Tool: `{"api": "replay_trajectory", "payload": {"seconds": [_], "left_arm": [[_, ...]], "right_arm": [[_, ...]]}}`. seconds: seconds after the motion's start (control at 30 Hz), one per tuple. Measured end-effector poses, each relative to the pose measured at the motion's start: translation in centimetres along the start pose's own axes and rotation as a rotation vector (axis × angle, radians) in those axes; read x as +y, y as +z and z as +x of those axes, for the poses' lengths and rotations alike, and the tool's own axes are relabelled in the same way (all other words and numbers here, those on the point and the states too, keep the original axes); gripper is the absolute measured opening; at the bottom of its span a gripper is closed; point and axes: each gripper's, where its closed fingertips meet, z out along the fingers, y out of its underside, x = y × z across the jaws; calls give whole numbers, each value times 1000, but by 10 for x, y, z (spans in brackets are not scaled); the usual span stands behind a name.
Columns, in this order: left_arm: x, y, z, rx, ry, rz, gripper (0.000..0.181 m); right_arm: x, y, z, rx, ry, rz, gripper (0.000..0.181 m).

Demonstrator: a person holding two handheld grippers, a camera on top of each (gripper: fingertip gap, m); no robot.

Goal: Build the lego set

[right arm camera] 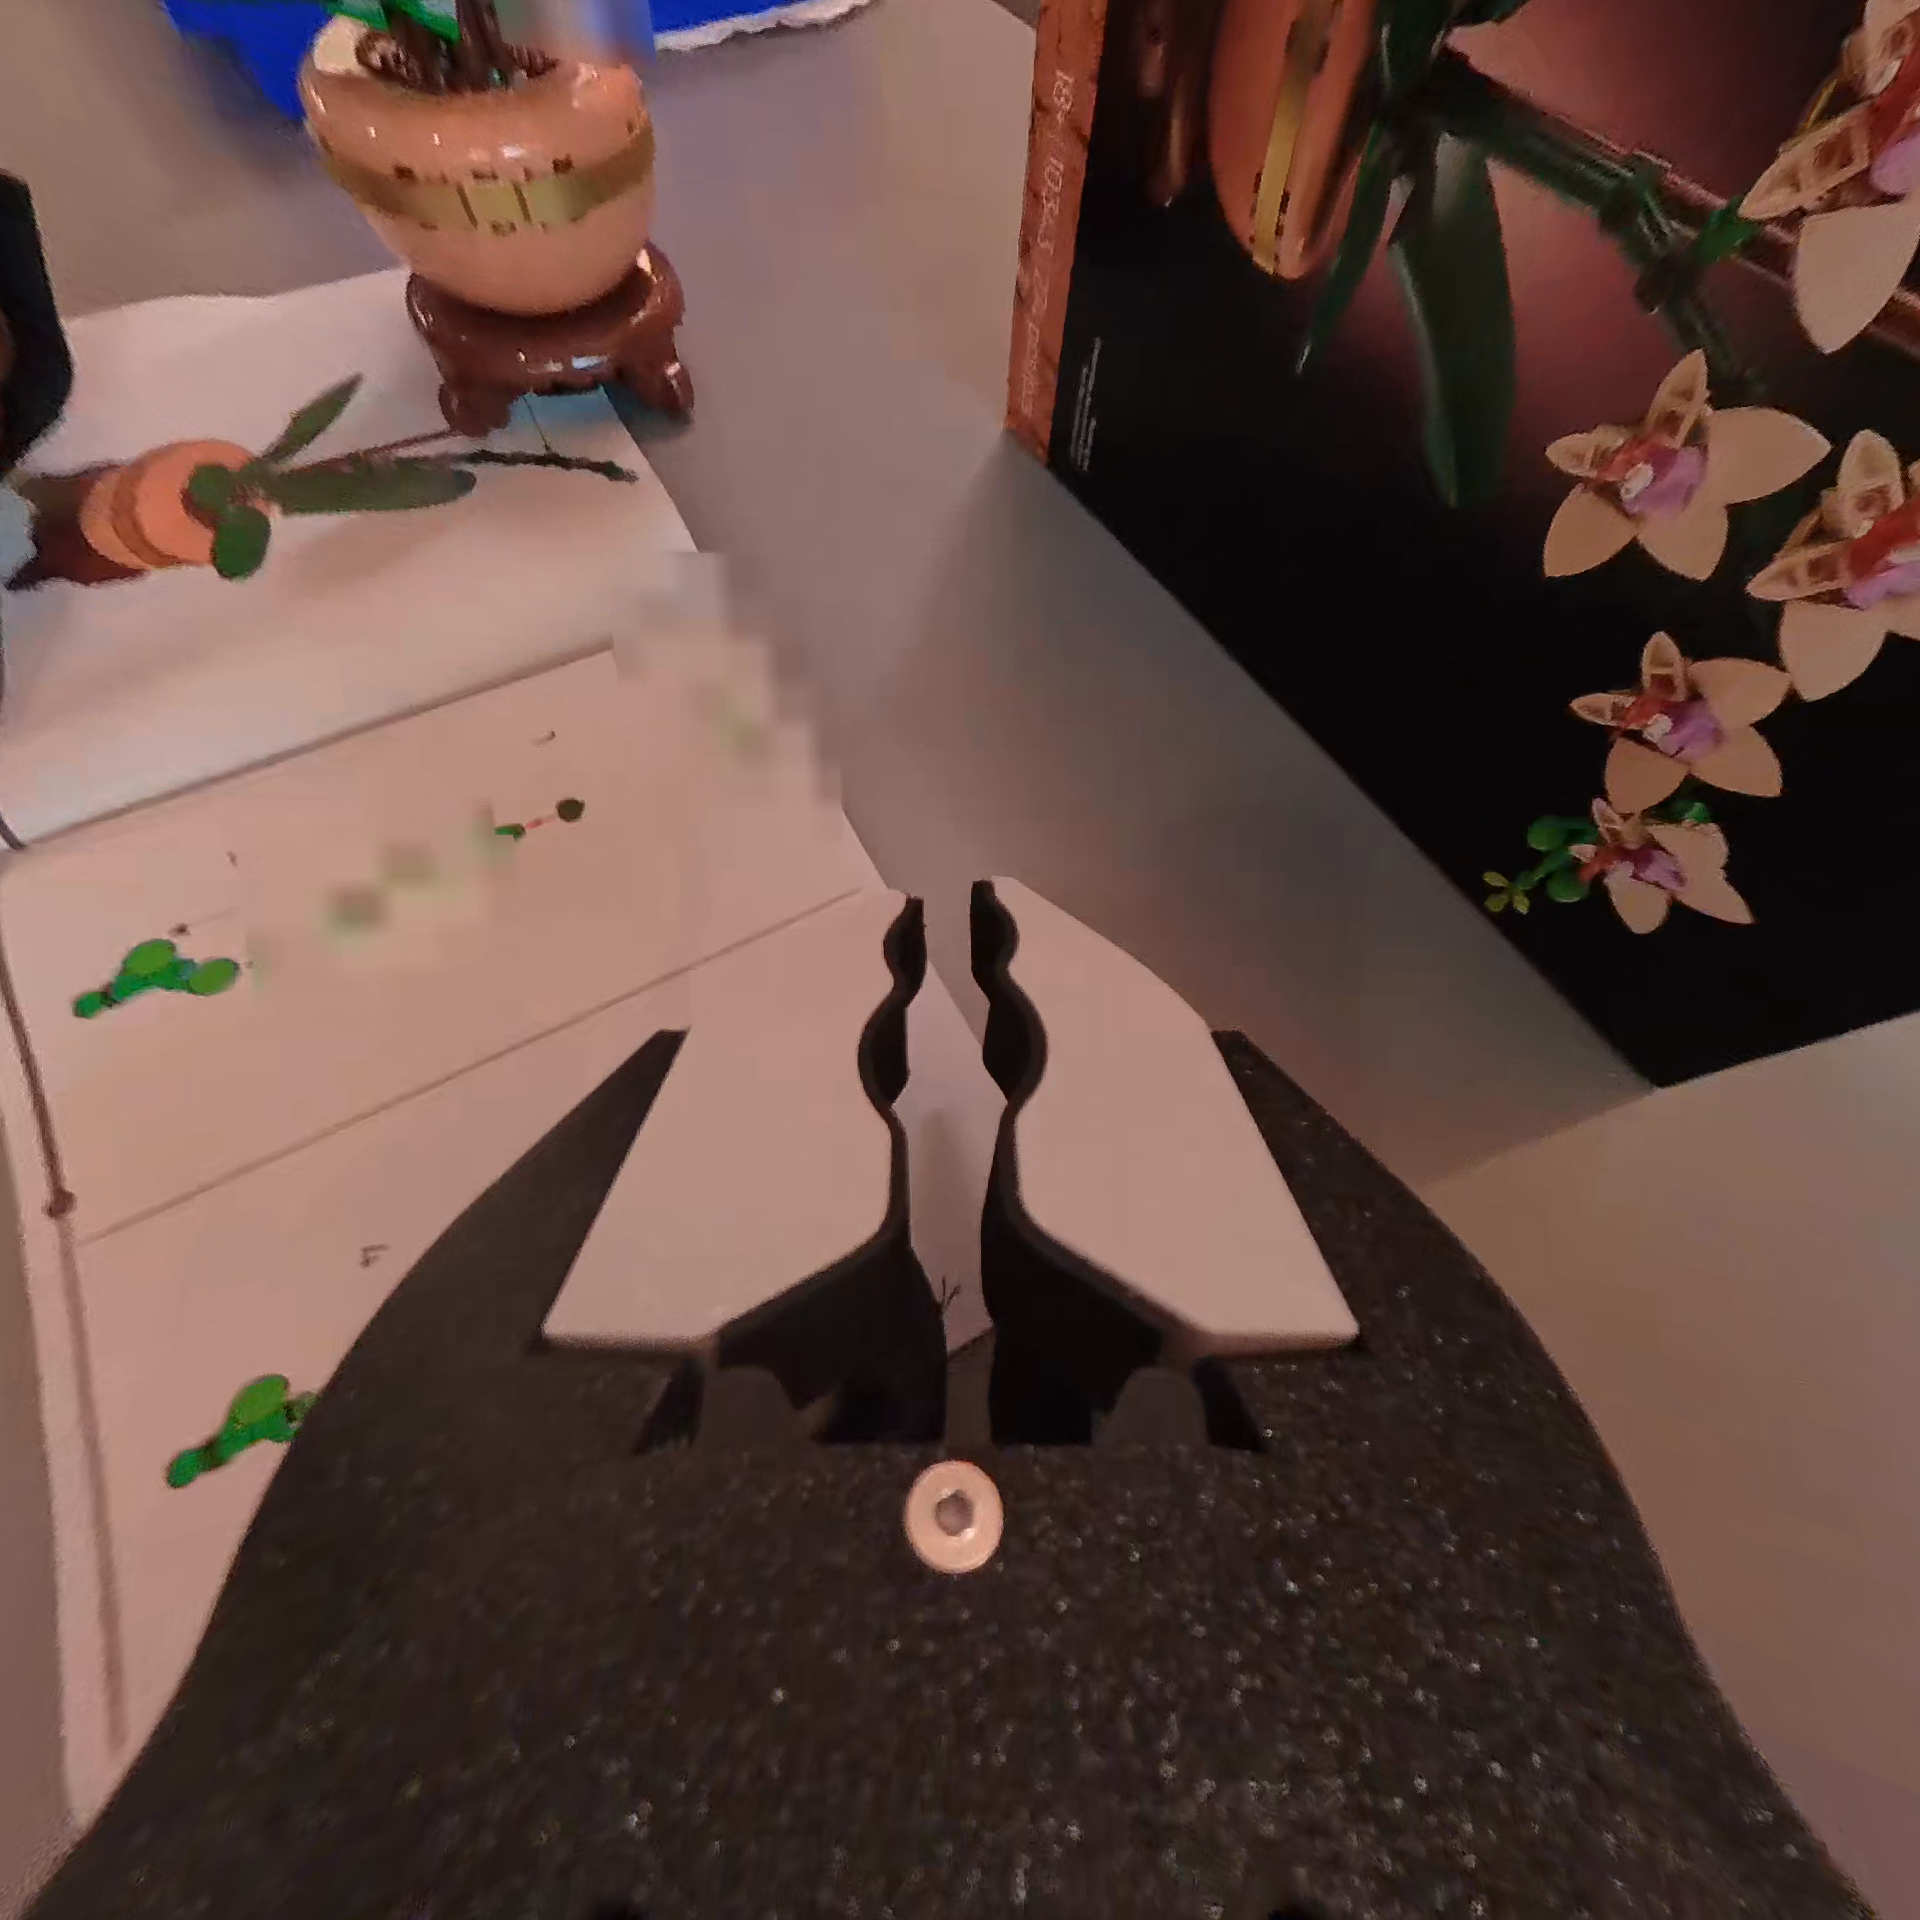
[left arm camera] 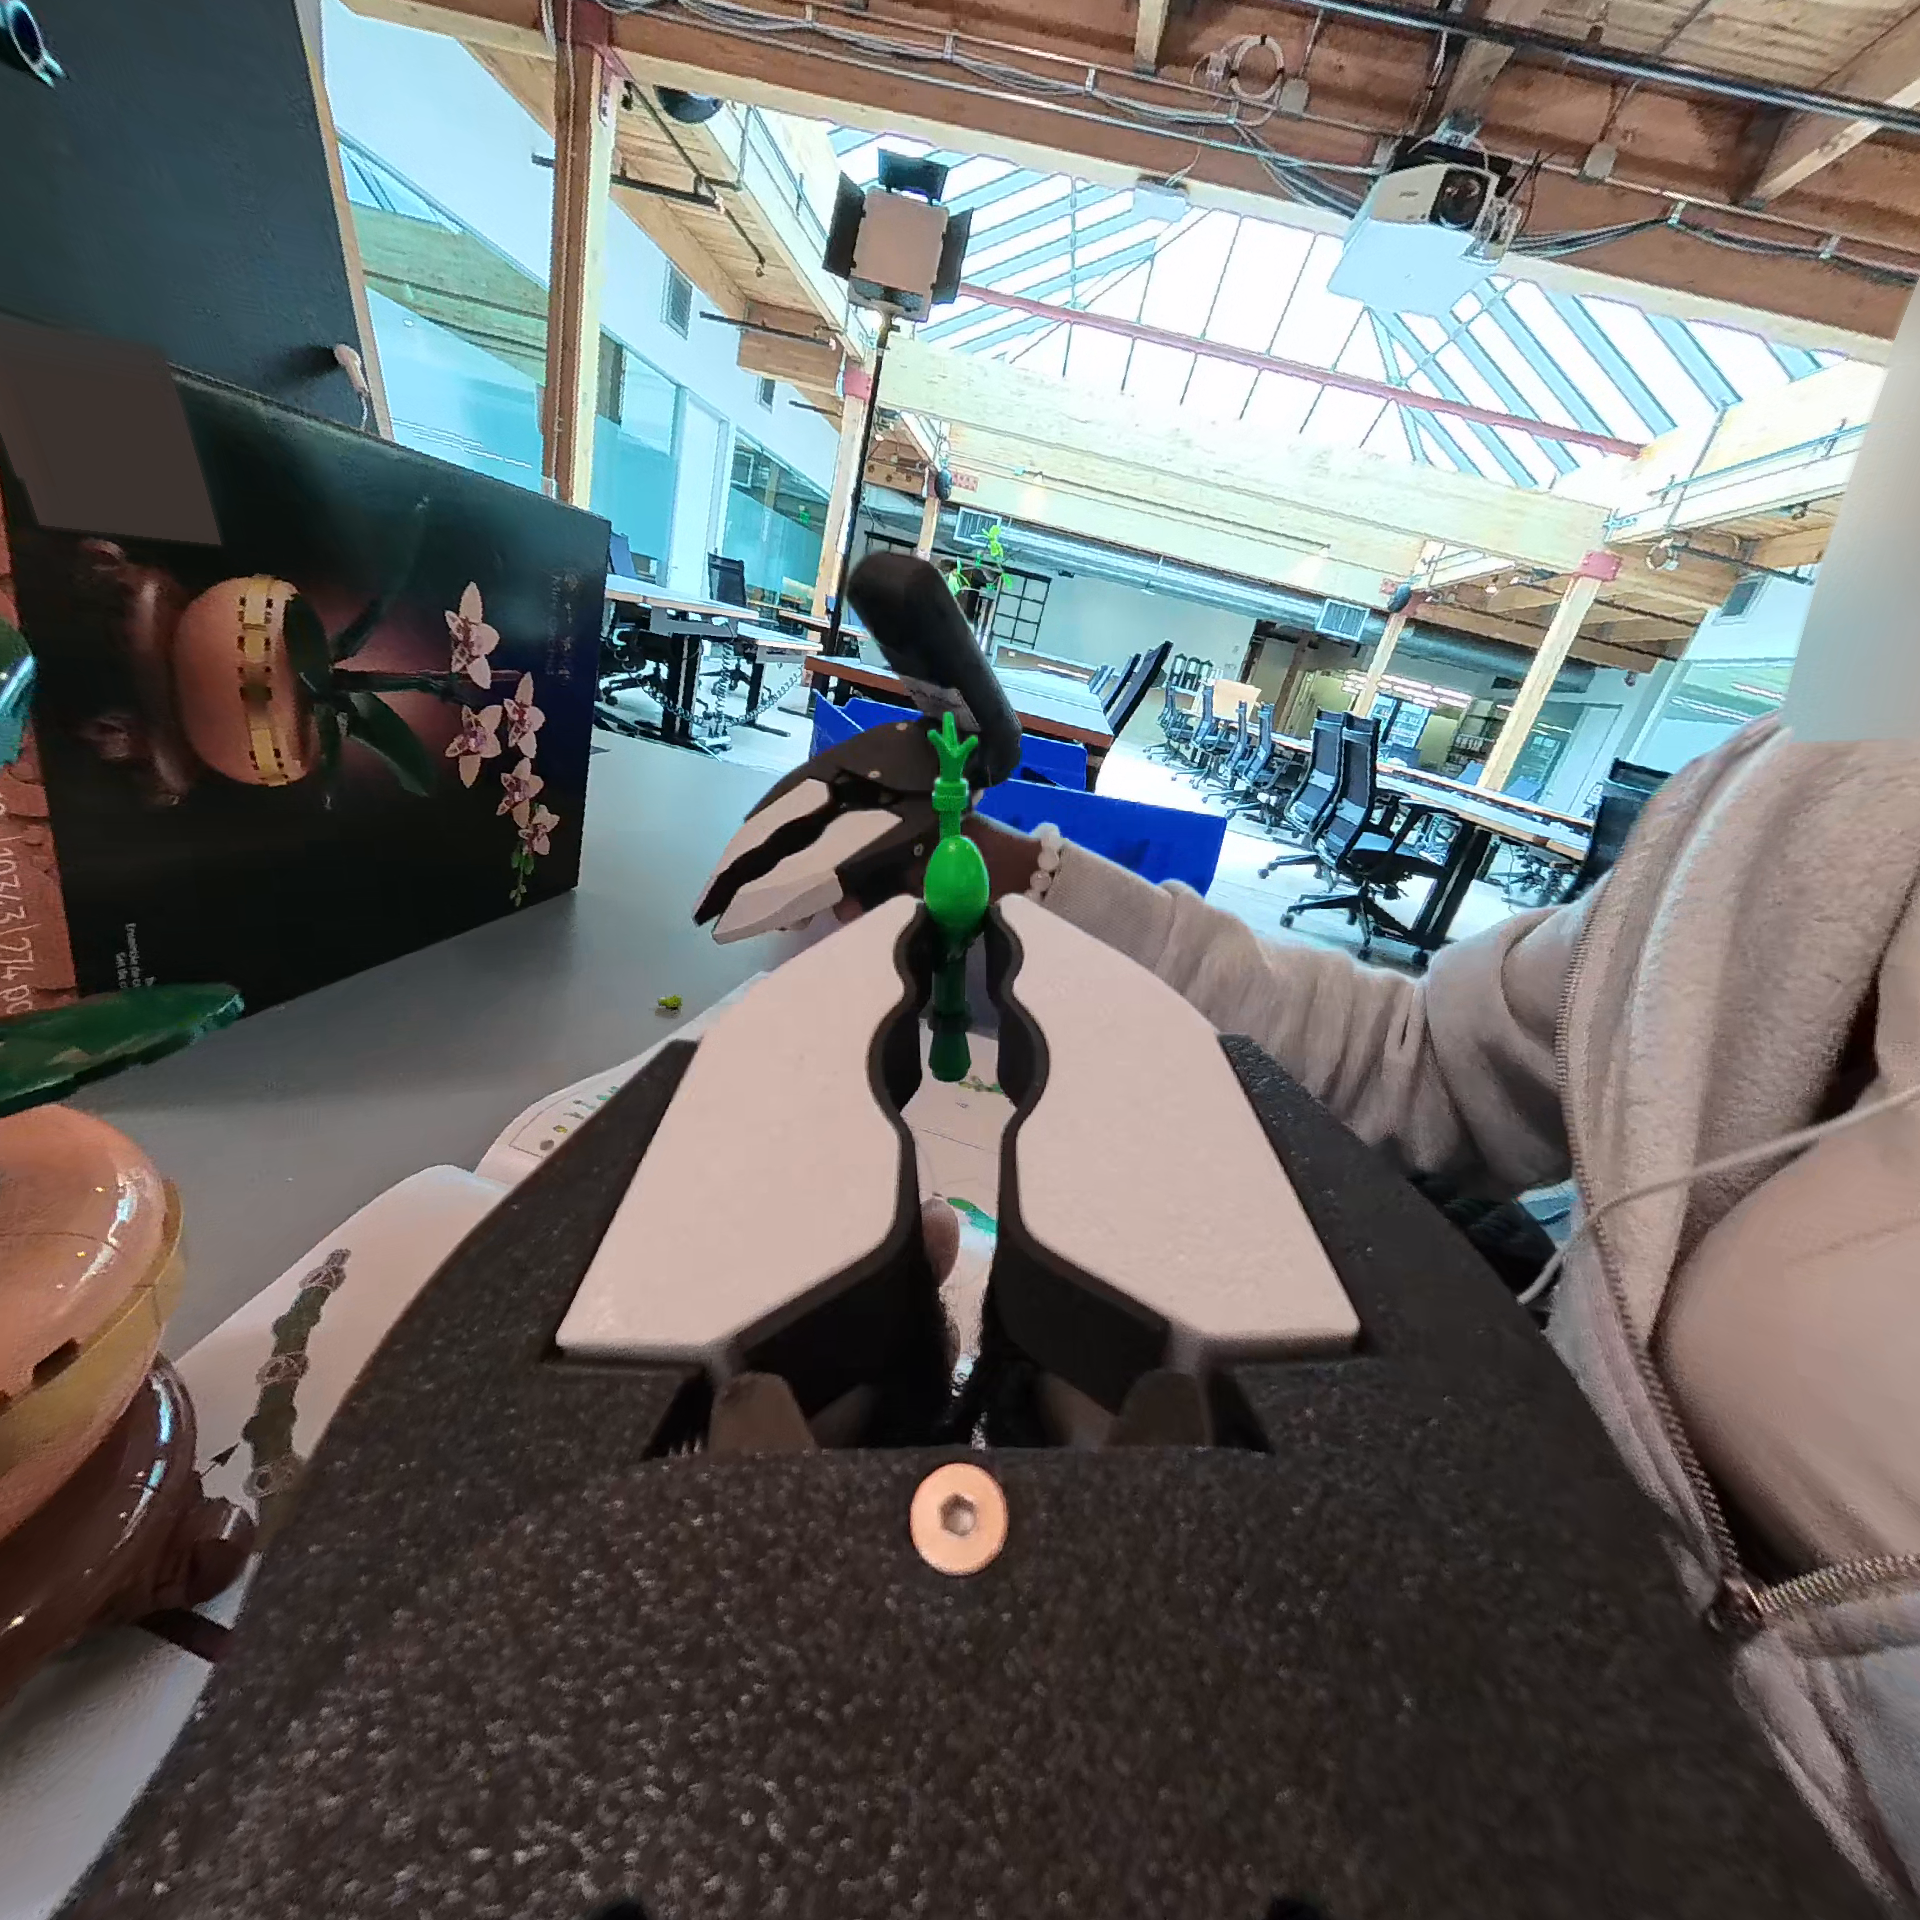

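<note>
My left gripper (left arm camera: pixel 949 935) is shut on a green stem piece (left arm camera: pixel 951 873) with an egg-shaped bud and a forked tip. It holds the piece upright above the table. My right gripper (right arm camera: pixel 945 914) is empty, its jaws a narrow gap apart, over the edge of the instruction booklet (right arm camera: pixel 312 1039). It also shows in the left wrist view (left arm camera: pixel 769 873), just behind and left of the stem piece. The built peach-coloured pot (right arm camera: pixel 488 187) on its brown stand is at the far left, and shows at the lower left in the left wrist view (left arm camera: pixel 73 1299).
The dark set box (right arm camera: pixel 1455 520) stands on the grey table (right arm camera: pixel 935 312) to the right; in the left wrist view (left arm camera: pixel 312 727) it is at the left. A dark green leaf (left arm camera: pixel 104 1029) and a small green piece (left arm camera: pixel 670 1003) lie nearby. A person's sleeve (left arm camera: pixel 1299 1018) crosses on the right. One gripper's finger ends stand about 20 centimetres off the other's. Measured from the fingertips, the built peach-coloured pot (right arm camera: pixel 488 187) is 12 centimetres or so from the left gripper and 20 centimetres from the right.
</note>
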Motion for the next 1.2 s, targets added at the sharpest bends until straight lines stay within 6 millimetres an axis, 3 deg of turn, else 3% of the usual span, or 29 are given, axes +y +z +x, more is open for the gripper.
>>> {"api": "replay_trajectory", "payload": {"seconds": [0.1, 0.3, 0.67, 1.2], "left_arm": [[-2, 0, 0, -6, 15, 12, 8], [-2, -1, -1, -12, 22, 18, 8], [-3, -3, -2, -17, 16, 25, 8], [8, -6, -8, -84, 56, -28, 8]], "right_arm": [[6, -5, 1, 39, -42, 32, 14], [4, -8, 5, -4, 77, 88, 15], [14, 3, 0, 24, -15, 18, 15], [15, 3, 0, 1, 10, 13, 10]]}}
